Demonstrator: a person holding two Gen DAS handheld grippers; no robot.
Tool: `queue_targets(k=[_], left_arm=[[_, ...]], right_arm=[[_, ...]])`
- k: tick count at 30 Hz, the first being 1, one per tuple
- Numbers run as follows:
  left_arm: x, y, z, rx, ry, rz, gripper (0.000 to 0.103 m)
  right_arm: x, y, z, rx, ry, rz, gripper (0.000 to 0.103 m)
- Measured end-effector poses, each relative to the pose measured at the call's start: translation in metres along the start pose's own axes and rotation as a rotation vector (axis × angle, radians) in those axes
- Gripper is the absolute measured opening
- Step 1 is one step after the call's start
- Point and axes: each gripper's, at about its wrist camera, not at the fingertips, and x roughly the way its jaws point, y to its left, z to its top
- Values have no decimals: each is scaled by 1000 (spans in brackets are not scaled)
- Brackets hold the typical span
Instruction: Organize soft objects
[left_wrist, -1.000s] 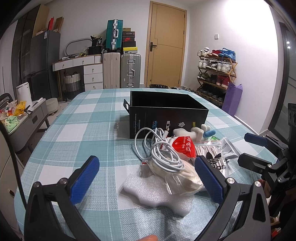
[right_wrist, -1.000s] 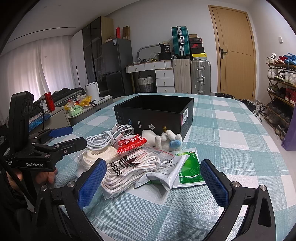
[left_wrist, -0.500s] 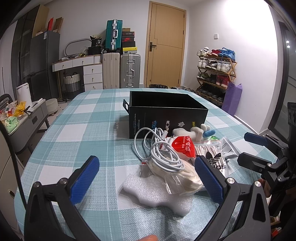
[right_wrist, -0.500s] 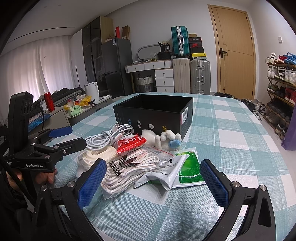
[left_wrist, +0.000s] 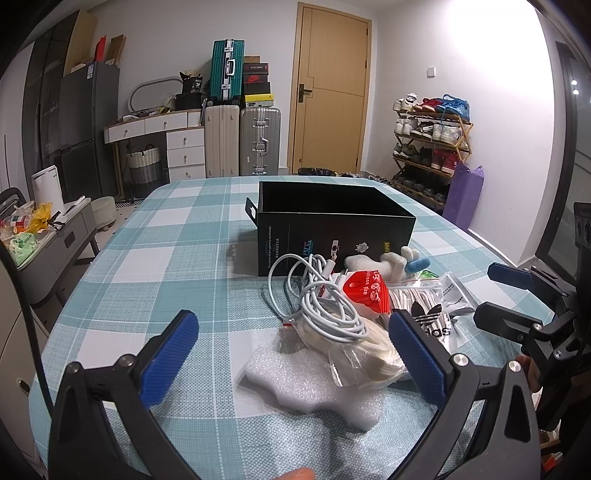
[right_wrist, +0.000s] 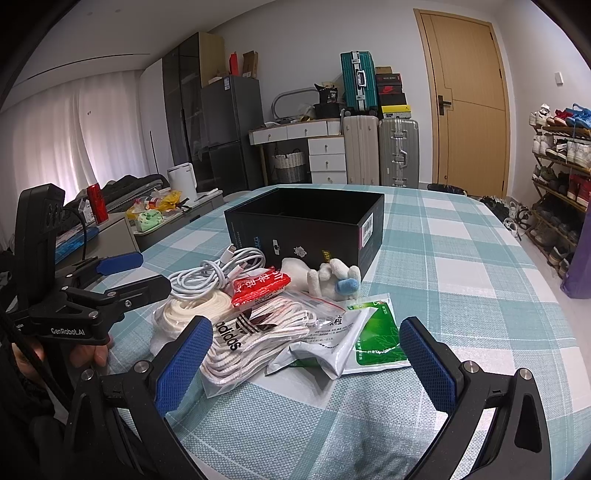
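Left wrist view | left gripper (left_wrist: 291, 354) spread wide, empty, above foam sheet (left_wrist: 314, 384) | right gripper (right_wrist: 306, 362) likewise released | cable (left_wrist: 321, 299), laces bag (right_wrist: 258, 332), plush toy (right_wrist: 328, 278) piled before black box (left_wrist: 332, 229) on checked table (left_wrist: 166, 280).

Left wrist view sits low over the near edge of the checked table (left_wrist: 147, 258), looking forward between its own spread blue fingers (left_wrist: 173, 354) toward the door wall, pile close in front, foam sheet (left_wrist: 314, 380) nearest. Right wrist view is also low at the table edge, further right, angled slightly left toward the curtains and fridge, with its blue fingers (right_wrist: 424, 358) framing the near pile. Both share the black box (left_wrist: 332, 229) (right_wrist: 306, 225), cable coil, plush toy and laces bag. Each sees the other: right gripper (left_wrist: 498, 291) at the left view's right edge, left gripper (right_wrist: 136, 273) at the right view's left edge.
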Motion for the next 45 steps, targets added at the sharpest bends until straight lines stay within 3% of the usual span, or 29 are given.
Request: queue_targets(k=[14, 26, 30, 39, 42, 45], left_arm=[[1, -4, 1, 8, 21, 8, 103], [2, -2, 12, 18, 33, -33, 103], [1, -5, 16, 49, 12, -12, 103], [21, 2, 27, 30, 78, -32, 103], [28, 2, 28, 31, 84, -15, 103], [38, 0, 30, 31, 111, -5, 102]], right_arm=[[4, -2, 2, -4, 24, -18, 103], [10, -1, 9, -5, 99, -1, 103], [14, -1, 12, -14, 125, -27, 103], [16, -18, 14, -27, 153, -68, 103], [17, -20, 13, -39, 160, -72, 101], [20, -23, 12, -50, 174, -79, 92]])
